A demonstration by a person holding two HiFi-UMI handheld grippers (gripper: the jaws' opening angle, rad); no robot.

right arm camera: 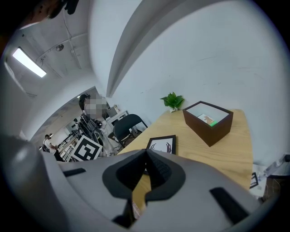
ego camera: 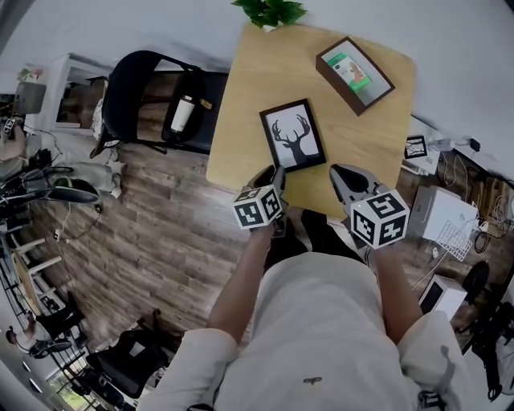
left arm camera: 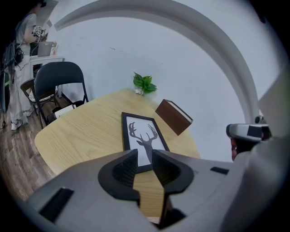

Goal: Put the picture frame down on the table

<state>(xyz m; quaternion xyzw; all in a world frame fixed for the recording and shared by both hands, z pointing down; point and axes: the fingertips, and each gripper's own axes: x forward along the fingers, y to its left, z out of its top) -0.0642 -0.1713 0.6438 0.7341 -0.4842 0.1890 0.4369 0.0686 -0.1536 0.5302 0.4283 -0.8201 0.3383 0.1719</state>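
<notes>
Here, one table [ego camera: 241, 120] bears one picture frame [ego camera: 292, 136]; one box [ego camera: 336, 84]; one plant [ego camera: 270, 11].

Two grippers held forward, side by side
Grey left gripper [ego camera: 273, 175] points to twelve o'clock, jaws apart and empty; grey right gripper [ego camera: 344, 173], at its three o'clock, jaws together.

A: Light ok?
B: Yep, bright & even. Strip lamp [right arm camera: 28, 62] on the ceiling, far left, glows w/o harsh glare. Table [ego camera: 249, 96] top is evenly lit, only faint soft shadows.
A: Sharpness?
B: Centre's crisp. Edges bend hard, fisheye-style, & the corners go black.
</notes>
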